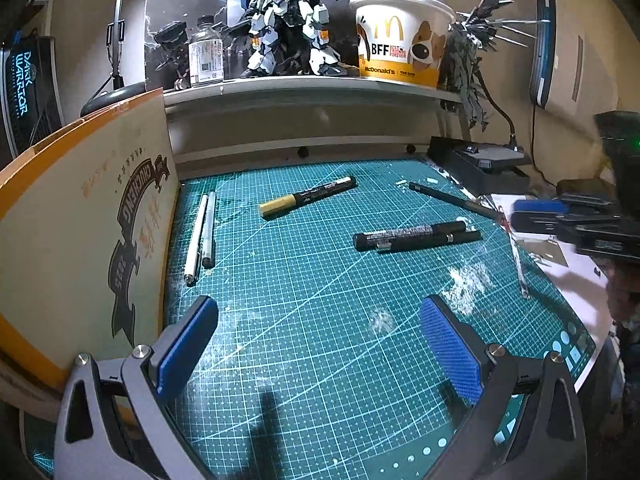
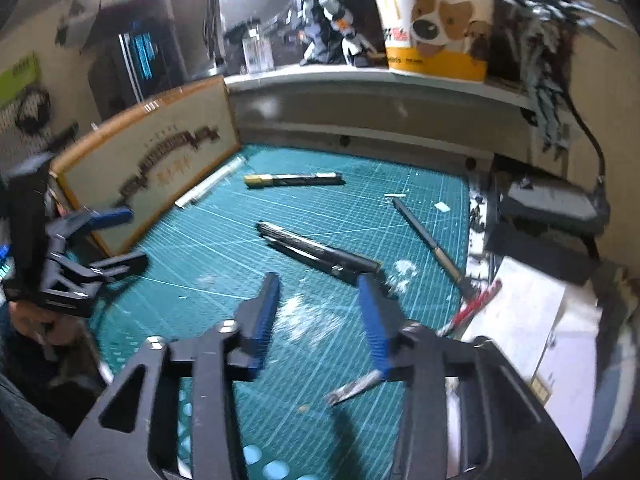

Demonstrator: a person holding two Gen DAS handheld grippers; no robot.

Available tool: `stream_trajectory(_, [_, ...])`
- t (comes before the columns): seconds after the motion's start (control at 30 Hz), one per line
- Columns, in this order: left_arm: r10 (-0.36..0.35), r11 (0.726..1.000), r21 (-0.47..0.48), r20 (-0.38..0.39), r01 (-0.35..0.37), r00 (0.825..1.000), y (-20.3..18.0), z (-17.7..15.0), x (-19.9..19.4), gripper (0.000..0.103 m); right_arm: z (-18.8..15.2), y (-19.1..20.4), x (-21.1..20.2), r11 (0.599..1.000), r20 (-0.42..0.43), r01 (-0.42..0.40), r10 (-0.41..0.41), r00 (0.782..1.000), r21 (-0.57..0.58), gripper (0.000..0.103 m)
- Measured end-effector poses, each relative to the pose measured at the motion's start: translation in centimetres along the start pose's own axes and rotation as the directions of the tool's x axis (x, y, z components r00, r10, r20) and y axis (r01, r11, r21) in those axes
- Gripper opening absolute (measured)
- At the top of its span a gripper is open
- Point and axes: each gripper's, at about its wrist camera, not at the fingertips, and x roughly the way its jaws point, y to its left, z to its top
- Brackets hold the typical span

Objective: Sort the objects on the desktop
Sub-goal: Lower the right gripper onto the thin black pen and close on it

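Observation:
Several pens lie on a green cutting mat. A yellow-capped marker lies at the back, also in the right wrist view. Two black markers lie side by side mid-right. Two white pens lie along the left box. A thin black pen lies back right. My left gripper is open and empty above the mat's near part. My right gripper is open and empty, just short of the black markers.
A cardboard box stands along the mat's left edge. A shelf behind holds a robot model, a bottle and a McDonald's cup. A black tray and white paper lie right. A red-handled tool lies at the mat's right edge.

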Motion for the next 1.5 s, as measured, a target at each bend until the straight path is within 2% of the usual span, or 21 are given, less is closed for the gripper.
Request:
stream_trajectory(0.1, [-0.003,1.0,-0.009,-0.003,0.003,1.0,0.2,0.1,0.1,0.102,0.9,-1.5,2.7,0.999,-0.066,0.005,-0.003,0.998,0.038,0.008])
stream_trajectory(0.17, [0.001,1.0,-0.004,-0.004,-0.001,1.0,0.1,0.1,0.1,0.102,1.3,-2.5,4.3,0.998,-0.101,0.009,-0.003,0.995,0.057,0.006])
stream_trajectory(0.43, [0.002,1.0,0.018,0.001,-0.002,1.0,0.0,0.4,0.0,0.102,0.9,-4.3,7.0,0.996,-0.158,0.02,-0.005,0.987,0.089,0.006])
stream_trajectory(0.63, [-0.004,1.0,0.013,-0.006,0.004,1.0,0.0,0.5,0.4,0.102,0.2,-3.8,7.1,0.992,-0.2,-0.063,0.083,0.976,0.107,0.006])
stream_trajectory(0.73, [-0.009,1.0,0.017,-0.007,0.009,1.0,-0.1,0.4,0.4,0.102,0.1,-2.7,7.2,0.995,-0.212,-0.092,0.1,0.972,0.049,0.006])
stream_trajectory(0.83, [-0.014,1.0,0.022,-0.008,0.014,1.0,-0.3,0.3,0.4,0.102,0.7,-3.1,6.7,0.996,-0.168,-0.088,0.087,0.982,-0.003,0.008])
stream_trajectory(0.9, [-0.018,0.999,0.03,-0.004,0.018,1.0,-0.4,0.3,0.3,0.102,0.8,-4.0,7.1,0.997,-0.188,-0.079,0.075,0.979,-0.017,0.013])
stream_trajectory(0.97, [-0.029,0.999,0.045,0.012,0.028,1.0,-0.6,0.3,0.0,0.102,0.9,-4.5,7.4,0.996,-0.199,-0.07,0.058,0.978,-0.054,0.013])
stream_trajectory(1.1, [-0.042,0.997,0.068,0.034,0.04,0.999,-0.8,0.5,-0.5,0.102,1.2,-4.8,7.3,0.99,-0.203,-0.112,0.093,0.975,-0.085,0.013])
stream_trajectory(1.27, [-0.051,0.996,0.078,0.026,0.048,0.998,-1.0,0.7,-0.4,0.102,1.0,-4.8,7.5,0.979,-0.241,-0.198,0.183,0.953,-0.04,0.014])
stream_trajectory(1.37, [-0.057,0.996,0.077,0.021,0.055,0.998,-1.0,0.6,-0.4,0.102,0.3,-3.4,7.0,0.963,-0.265,-0.265,0.246,0.932,-0.038,0.013])
stream_trajectory(1.5, [-0.057,0.995,0.08,0.016,0.056,0.998,-1.1,0.5,-0.3,0.102,-0.4,-0.9,6.0,0.956,-0.285,-0.282,0.247,0.926,-0.086,0.014])
